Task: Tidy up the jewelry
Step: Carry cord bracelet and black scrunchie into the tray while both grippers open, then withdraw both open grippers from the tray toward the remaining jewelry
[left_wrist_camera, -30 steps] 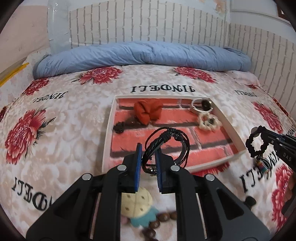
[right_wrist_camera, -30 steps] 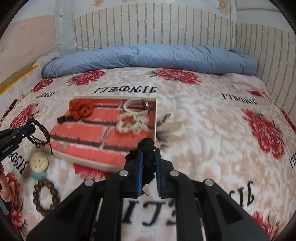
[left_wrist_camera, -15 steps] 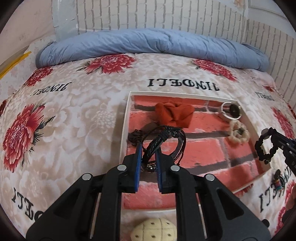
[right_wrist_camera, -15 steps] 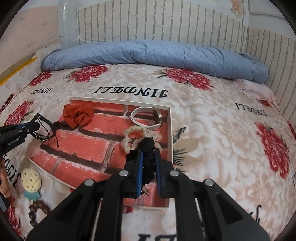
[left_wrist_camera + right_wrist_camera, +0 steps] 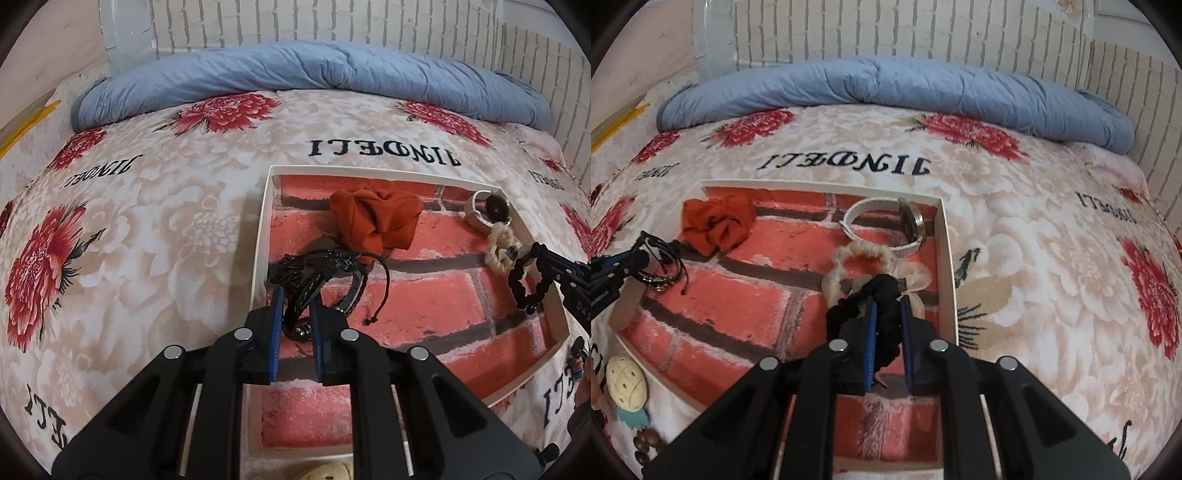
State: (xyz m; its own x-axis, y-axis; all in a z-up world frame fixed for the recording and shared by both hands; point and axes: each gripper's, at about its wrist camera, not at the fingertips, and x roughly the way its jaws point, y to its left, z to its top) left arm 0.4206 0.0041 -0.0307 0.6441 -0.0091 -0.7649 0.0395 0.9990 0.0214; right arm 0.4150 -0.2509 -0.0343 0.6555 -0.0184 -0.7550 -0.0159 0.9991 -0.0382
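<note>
Left wrist view, nearest item: left gripper (image 5: pixel 297 314), fingers pinched on a bundle of black cord bracelets (image 5: pixel 325 275), which hangs over the near left part of a shallow white-rimmed tray (image 5: pixel 260 236) lined with a red brick print; one loose cord end trails onto the lining. Behind the bracelets, inside the tray: an orange scrunchie (image 5: pixel 373 221), touching or just behind the cord loop. Far right corner of the tray: a white-strapped watch (image 5: pixel 484 210), with a cream scrunchie (image 5: pixel 500 245) just in front of it. At the right edge of this view: right gripper (image 5: pixel 543 254), carrying a black bead bracelet (image 5: pixel 528 284) that hangs over the tray's right side. Right wrist view, nearest item: the right gripper (image 5: pixel 888 314), fingers clamped on the black bead bracelet (image 5: pixel 882 295), held above the tray (image 5: pixel 947 258) and overlapping the cream scrunchie (image 5: pixel 864 266). Beyond it: the watch (image 5: pixel 886 225), lying against the tray's right wall. Far left corner: the orange scrunchie (image 5: pixel 718 221). Left edge: the left gripper (image 5: pixel 635 260) with the black cord bracelets (image 5: pixel 661 266). Outside the tray, lower left: a cream round pendant (image 5: pixel 626 382) and brown beads (image 5: pixel 646 443) on the floral bedspread (image 5: pixel 1052 258). Farthest: a rolled blue quilt (image 5: pixel 886 88) against a white brick-pattern wall (image 5: pixel 905 33).
</note>
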